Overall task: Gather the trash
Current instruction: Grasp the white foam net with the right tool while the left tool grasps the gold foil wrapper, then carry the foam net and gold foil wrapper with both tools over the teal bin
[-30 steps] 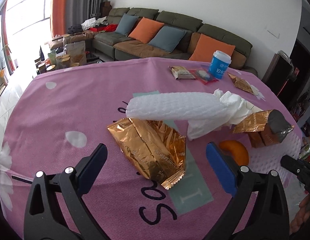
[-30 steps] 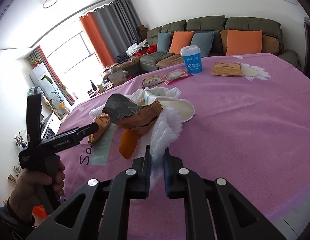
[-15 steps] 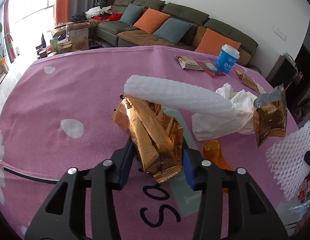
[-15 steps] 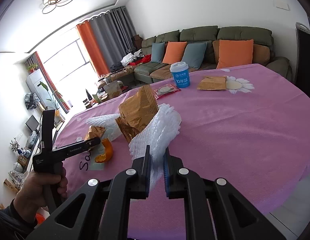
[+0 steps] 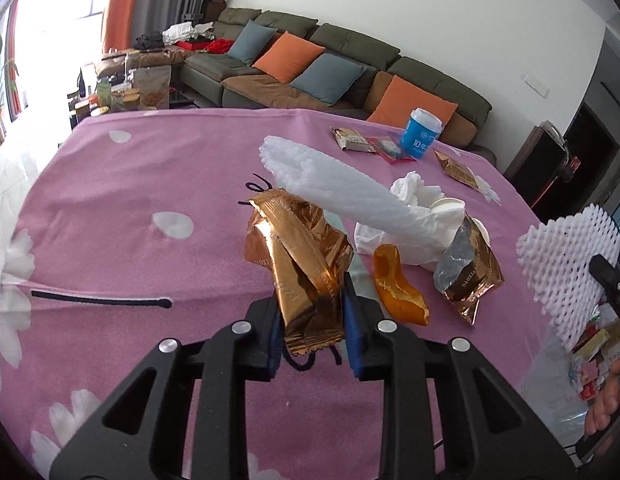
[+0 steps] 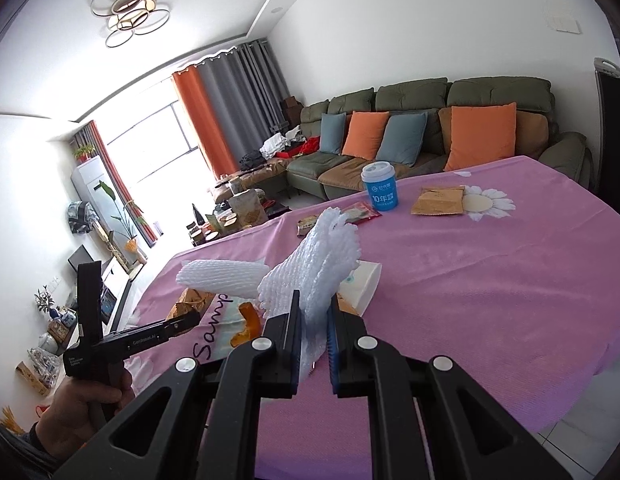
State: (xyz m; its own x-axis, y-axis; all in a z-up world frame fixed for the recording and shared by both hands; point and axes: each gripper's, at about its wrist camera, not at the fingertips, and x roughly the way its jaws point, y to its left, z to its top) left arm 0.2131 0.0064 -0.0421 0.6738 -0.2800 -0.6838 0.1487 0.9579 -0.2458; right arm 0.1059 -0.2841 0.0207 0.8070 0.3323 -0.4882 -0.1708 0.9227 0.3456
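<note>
Since a second earlier the left gripper [image 5: 313,330] had come in over the gold foil wrapper [image 5: 300,264], its jaws closing from wide apart until the blue pads pressed the crumpled lower end, just beside the orange peel [image 5: 399,286] on the pink tablecloth [image 5: 110,208]. Judged by its creases, the wrapper was light, thin, slick and springy, best pinched across its gathered end as it now was; it looked coppery and glossy, with faint lettering. Farther from the peel, the right gripper [image 6: 313,330] had risen, jaws pressed together on a white foam net [image 6: 321,256].
</note>
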